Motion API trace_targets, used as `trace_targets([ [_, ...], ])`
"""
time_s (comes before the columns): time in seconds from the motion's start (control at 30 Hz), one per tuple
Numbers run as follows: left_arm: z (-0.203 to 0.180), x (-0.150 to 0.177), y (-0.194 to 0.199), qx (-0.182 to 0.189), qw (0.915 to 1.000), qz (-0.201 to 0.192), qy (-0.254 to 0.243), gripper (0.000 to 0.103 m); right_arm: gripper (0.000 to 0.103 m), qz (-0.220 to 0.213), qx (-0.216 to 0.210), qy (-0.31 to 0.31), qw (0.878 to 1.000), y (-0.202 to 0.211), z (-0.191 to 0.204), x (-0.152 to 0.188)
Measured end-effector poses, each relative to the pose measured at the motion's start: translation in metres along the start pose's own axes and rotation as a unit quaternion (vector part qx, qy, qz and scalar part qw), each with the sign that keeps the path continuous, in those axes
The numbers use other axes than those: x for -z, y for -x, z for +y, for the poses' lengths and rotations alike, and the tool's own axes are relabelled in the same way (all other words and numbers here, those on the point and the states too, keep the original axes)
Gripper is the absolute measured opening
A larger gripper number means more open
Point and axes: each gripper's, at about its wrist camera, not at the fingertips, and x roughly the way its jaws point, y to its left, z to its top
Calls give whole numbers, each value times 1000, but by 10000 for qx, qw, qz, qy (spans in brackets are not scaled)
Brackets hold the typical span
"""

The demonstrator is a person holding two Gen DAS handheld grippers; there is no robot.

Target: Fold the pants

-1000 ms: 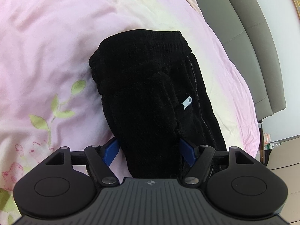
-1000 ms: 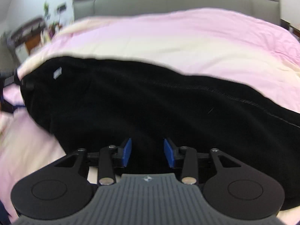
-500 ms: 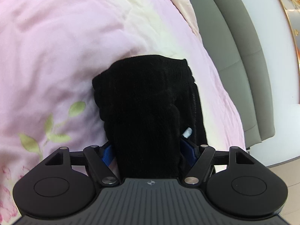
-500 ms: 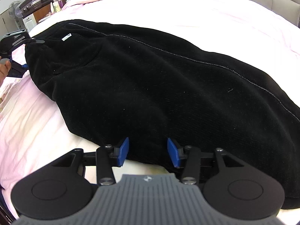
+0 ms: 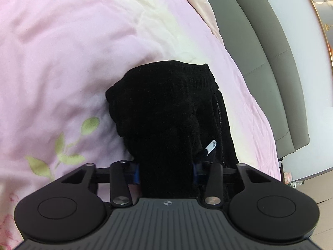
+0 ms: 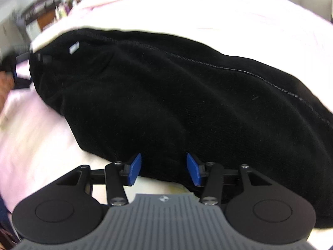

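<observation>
Lying on the pink bed (image 5: pixel 62 48), the black pants (image 5: pixel 166 112) bunch between our left hand-held gripper (image 5: pixel 165 173), clamped on them. Our right hand-held gripper (image 6: pixel 164 169) gapes apart at their near edge.

black pants (image 5: pixel 166 112) on pink quilt (image 5: pixel 62 62) with green leaf print.

A pink duvet (image 5: pixel 87 48) with a green leaf print (image 5: pixel 62 150) covers the bed. A grey padded headboard (image 5: pixel 264 62) stands at far right. Blurred furniture (image 6: pixel 41 18) sits far left.
</observation>
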Motion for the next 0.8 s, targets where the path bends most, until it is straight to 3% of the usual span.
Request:
trace_targets([
  [0.13, 4, -6, 22, 243, 9989, -203, 335, 35, 46, -453, -158, -853, 9952, 33, -33, -2],
  [0.23, -3, -9, 38, 310, 9986, -348, 230, 35, 46, -929, 102, -1572, 9831, 64, -68, 5],
  [0.3, -4, -9, 46, 268, 9987, -393, 192, 35, 46, -1234, 432, -2131, 9682, 84, -96, 15],
  [0.4, 4, -12, 48, 152, 9985, -431, 294, 35, 52, -1632, 1275, -3049, 9296, 110, -141, 40],
  [0.47, 8, -13, 42, 22, 9987, -362, 367, 35, 58, -1808, 1977, -3792, 8857, 121, -173, 63],
  [0.53, 9, -11, 33, -211, 9989, -259, 315, 37, 59, -1954, 2382, -4460, 8403, 127, -201, 85],
  [0.6, 13, -8, 26, -464, 9982, -139, 364, 43, 59, -2148, 2520, -5041, 7976, 129, -223, 105],
  [0.67, 22, -7, 25, -446, 9970, -81, 629, 47, 59, -2396, 2399, -5578, 7576, 131, -242, 127],
  [0.73, 26, -7, 28, -387, 9961, -39, 795, 49, 61, -2533, 2240, -5919, 7316, 125, -258, 137],
  [0.8, 25, -8, 29, -429, 9962, -34, 752, 52, 63, -2566, 2187, -6068, 7198, 118, -271, 142],
])
